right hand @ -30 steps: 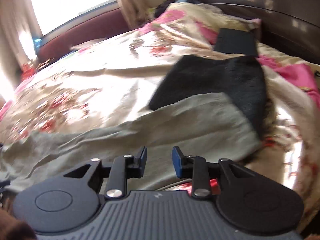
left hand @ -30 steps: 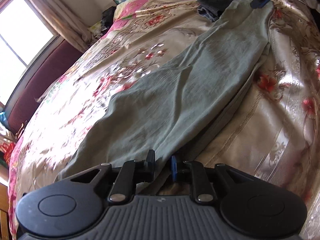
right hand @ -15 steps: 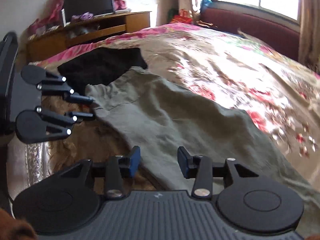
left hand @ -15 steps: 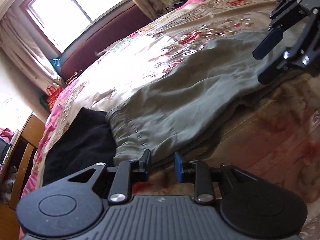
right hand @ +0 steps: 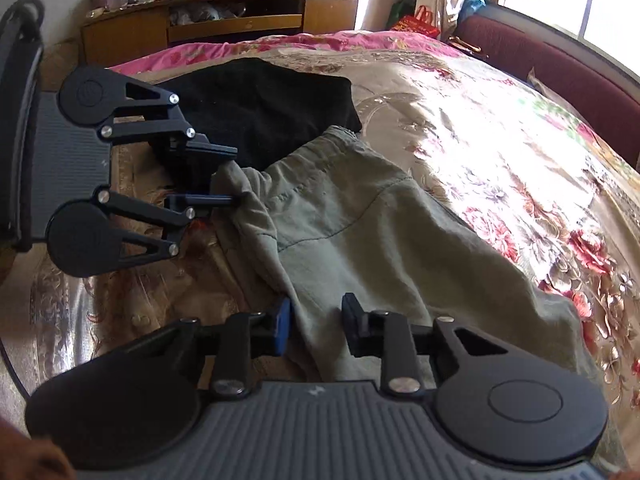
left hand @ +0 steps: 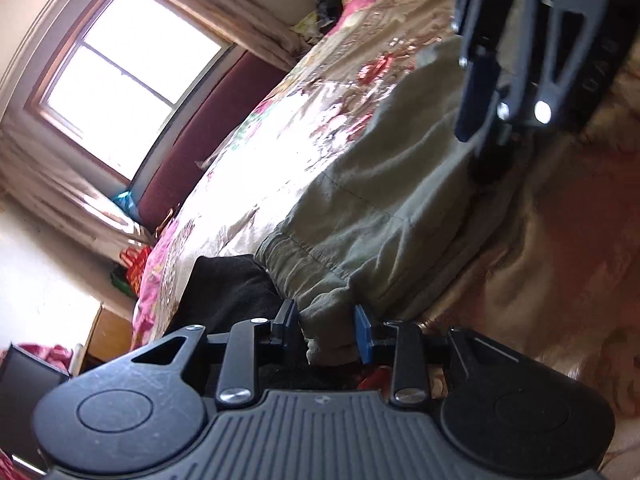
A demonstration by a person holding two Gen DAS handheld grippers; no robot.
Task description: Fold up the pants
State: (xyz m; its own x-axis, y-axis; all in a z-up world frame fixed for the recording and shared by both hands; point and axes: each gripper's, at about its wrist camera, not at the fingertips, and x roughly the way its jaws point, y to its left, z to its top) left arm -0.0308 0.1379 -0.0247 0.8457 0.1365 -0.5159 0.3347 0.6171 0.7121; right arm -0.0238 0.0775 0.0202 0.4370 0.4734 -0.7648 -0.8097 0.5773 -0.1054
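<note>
Between the fingers of the left gripper [left hand: 326, 330] sits a bunched corner of the waistband of the one pair of olive-green pants [left hand: 384, 208]; its jaws are opening, and the cloth fills the gap, though a firm pinch cannot be made out. Beyond those fingers the pants stretch away over one floral satin bedspread [left hand: 280, 148], with one black garment [left hand: 228, 292] just left of the left finger, tucked under the waistband. Two grippers are in play. The right gripper [right hand: 316, 326] has its jaws closing with a fold of the pants' near edge between them; the blue pad on its left finger touches the fabric, while the other finger stands slightly clear. Ahead and to the left of its fingers, the left gripper is seen at the waistband. Far beyond stands one wooden cabinet [right hand: 224, 24]. No writing is legible.
</note>
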